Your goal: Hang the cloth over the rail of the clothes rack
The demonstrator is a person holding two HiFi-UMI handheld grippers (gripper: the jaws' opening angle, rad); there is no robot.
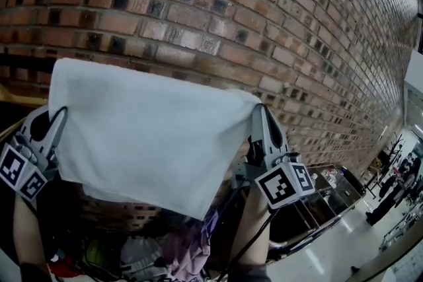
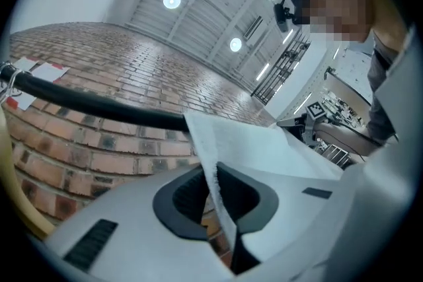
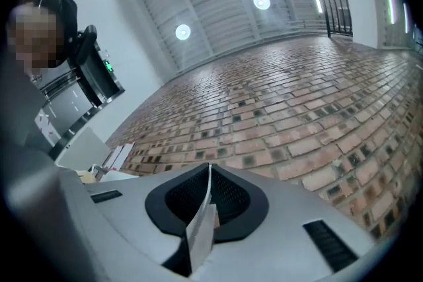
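Observation:
A white cloth [image 1: 145, 135] hangs spread between my two grippers in front of a brick wall. My left gripper [image 1: 58, 117] is shut on its upper left corner and my right gripper [image 1: 259, 117] is shut on its upper right corner. In the left gripper view the cloth [image 2: 264, 148] runs through the left gripper [image 2: 213, 188], and a black rail [image 2: 92, 105] crosses just beyond the jaws, at about the height of the cloth's top edge. In the right gripper view a thin cloth edge [image 3: 201, 228] is pinched in the right gripper [image 3: 208, 191]. The rail does not show in the head view.
The brick wall [image 1: 218, 16] stands close behind the cloth. A heap of clothes [image 1: 178, 251] lies below it. A metal trolley [image 1: 330, 188] is at the lower right, with people [image 1: 390, 195] further off on a shiny floor.

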